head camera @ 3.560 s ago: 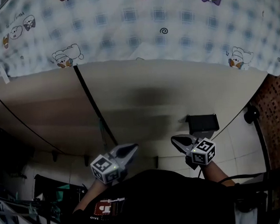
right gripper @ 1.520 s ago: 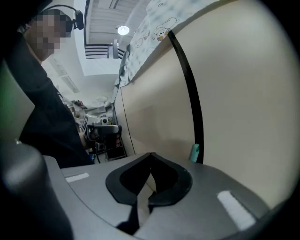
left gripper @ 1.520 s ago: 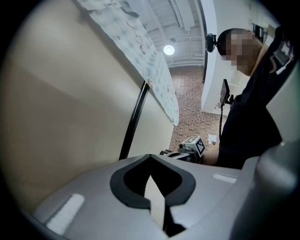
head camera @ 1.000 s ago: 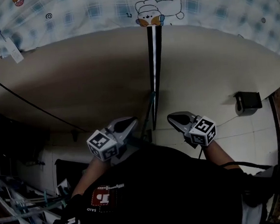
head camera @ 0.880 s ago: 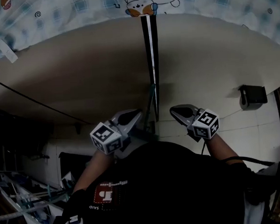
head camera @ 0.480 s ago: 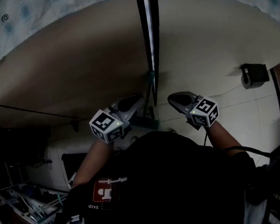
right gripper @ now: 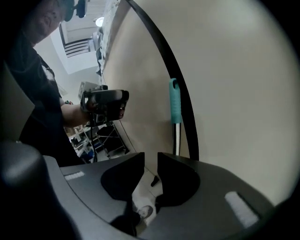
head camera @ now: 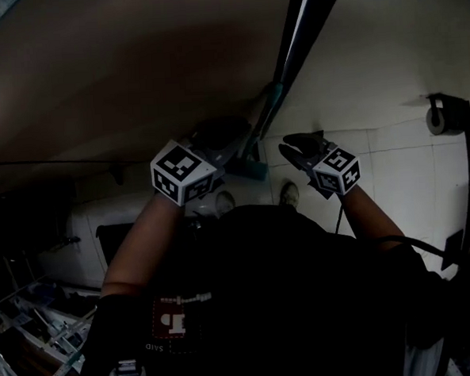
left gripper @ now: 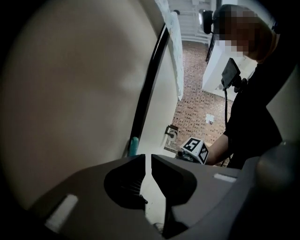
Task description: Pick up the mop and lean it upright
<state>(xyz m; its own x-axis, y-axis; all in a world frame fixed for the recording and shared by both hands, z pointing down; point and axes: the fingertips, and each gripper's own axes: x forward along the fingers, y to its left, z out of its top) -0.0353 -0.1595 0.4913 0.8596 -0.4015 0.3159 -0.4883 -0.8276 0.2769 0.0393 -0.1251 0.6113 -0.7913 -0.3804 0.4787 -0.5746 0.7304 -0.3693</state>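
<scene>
The mop (head camera: 261,126) leans upright against the cream wall next to a dark vertical strip (head camera: 304,20). Its teal grip (right gripper: 174,101) tops a silver pole (right gripper: 177,138). That teal grip (left gripper: 133,146) also shows just past my left jaws. My left gripper (head camera: 230,136) is shut with nothing in it, close to the left of the pole. To the right of the pole, my right gripper (head camera: 297,145) has just been opening; a narrow gap (right gripper: 151,159) shows with nothing between the jaws. The left gripper's jaw tips (left gripper: 149,159) nearly meet.
A toilet-paper holder (head camera: 437,119) hangs on the wall at the right. The person's shoes (head camera: 288,193) stand on pale floor tiles below the grippers. A white cabinet (head camera: 79,232) and cluttered racks (head camera: 37,330) fill the left side. A brick-patterned floor (left gripper: 197,93) lies beyond.
The head view has tipped down: the patterned cloth left the top and the floor and shoes came in. Both grippers have sunk along the mop's pole and stand closer to it.
</scene>
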